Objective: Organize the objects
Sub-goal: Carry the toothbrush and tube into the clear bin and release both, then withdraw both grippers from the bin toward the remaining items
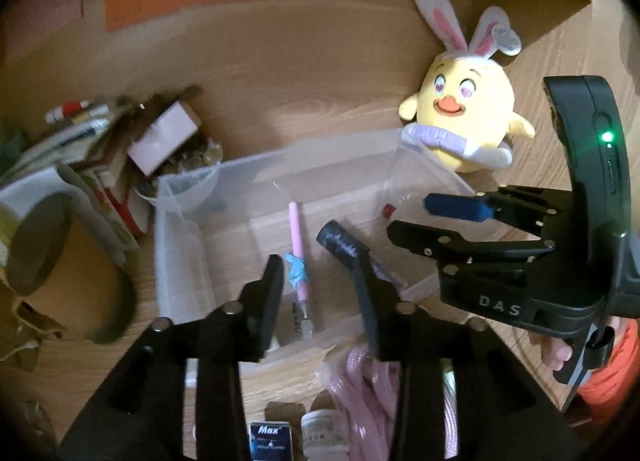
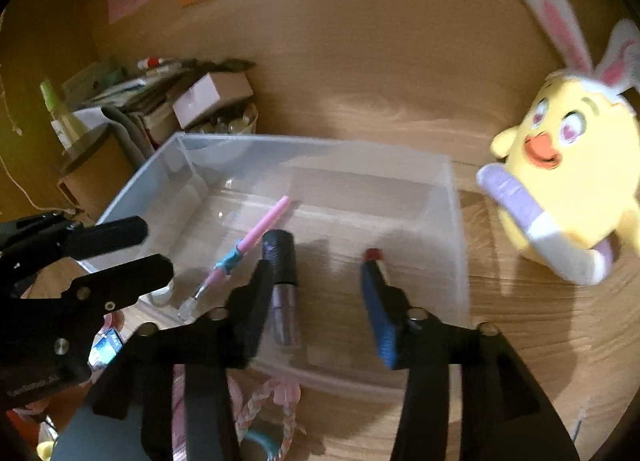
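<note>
**Both claws spread above the clear bin, two items already inside**

The wooden surface (image 1: 280,73) carries a clear plastic bin (image 2: 456,221), open-topped and near the middle of both views. It looks light and rigid, with slick walls that would slide if nudged.

Just beyond the bin's right corner stands a yellow plush chick (image 1: 466,109) with rabbit ears. It is soft and light, so a pinch on the body or an ear should hold.

The left claw (image 1: 320,281) hangs over the bin's near edge with its jaws spread and nothing between them. The right claw (image 2: 316,285) is likewise spread and empty, over the bin's floor.

A dark cylinder with a purple lower part (image 2: 283,281) lies on the bin floor beside the right claw's left finger. It is likely hard and smooth, best taken across its middle.

A slim pink pen (image 1: 298,257) lies just left of the cylinder. Thin and light, it may roll, so grip it mid-shaft.

A small red piece (image 2: 373,254) sits further right in the bin; I cannot tell what it is.
</note>
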Demonstrator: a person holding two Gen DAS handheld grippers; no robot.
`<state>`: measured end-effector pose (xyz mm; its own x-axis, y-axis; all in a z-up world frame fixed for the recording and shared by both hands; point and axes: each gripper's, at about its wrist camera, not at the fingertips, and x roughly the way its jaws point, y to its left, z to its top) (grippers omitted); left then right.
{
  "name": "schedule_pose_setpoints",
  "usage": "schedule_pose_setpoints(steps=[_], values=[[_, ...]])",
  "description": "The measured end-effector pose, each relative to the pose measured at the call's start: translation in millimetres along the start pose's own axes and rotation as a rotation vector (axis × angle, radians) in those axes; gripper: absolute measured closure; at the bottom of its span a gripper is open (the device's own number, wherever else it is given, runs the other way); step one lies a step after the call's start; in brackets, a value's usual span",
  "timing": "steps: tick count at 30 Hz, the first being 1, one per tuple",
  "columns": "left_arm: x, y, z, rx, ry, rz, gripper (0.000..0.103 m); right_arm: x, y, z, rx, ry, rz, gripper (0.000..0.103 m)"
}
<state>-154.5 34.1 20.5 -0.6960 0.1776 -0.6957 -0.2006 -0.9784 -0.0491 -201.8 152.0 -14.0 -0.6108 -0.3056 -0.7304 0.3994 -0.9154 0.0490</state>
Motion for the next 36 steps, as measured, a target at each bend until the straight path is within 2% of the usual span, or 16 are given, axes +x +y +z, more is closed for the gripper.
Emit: schedule_pose_setpoints(steps=[2,4,8,10,17,20,25,31,36], values=[[-10,0,0,0.003,-0.027,0.013,0.041,-12,2,-1,-0.005,-0.024,-0.014,0.048],[-24,1,-2,0.002,-0.065,0.037,0.027,-25,3,-4,-0.003,-0.050,-0.020,0.032],[-46,6,-5,-0.010,-0.115,0.078,0.007,-51,9,-14,-0.013,-0.104,-0.042,0.025],[-57,11,-8,-0.024,-0.136,0.096,0.005,-62,12,-21,-0.017,-0.122,-0.056,0.020],[-82,32,-34,-0.046,-0.152,0.159,0.001,-74,12,-60,0.028,-0.097,-0.038,0.018],[-80,41,-49,-0.059,-0.117,0.178,0.001,-70,12,-80,0.046,-0.066,-0.064,0.018],[-64,50,-79,-0.059,-0.014,0.191,0.001,-63,11,-109,0.060,-0.016,-0.107,0.018],[-49,53,-114,-0.065,0.091,0.176,0.001,-59,8,-131,0.124,0.040,-0.055,0.018],[-40,51,-136,-0.050,0.144,0.178,0.001,-51,11,-143,0.148,0.084,-0.052,0.018]])
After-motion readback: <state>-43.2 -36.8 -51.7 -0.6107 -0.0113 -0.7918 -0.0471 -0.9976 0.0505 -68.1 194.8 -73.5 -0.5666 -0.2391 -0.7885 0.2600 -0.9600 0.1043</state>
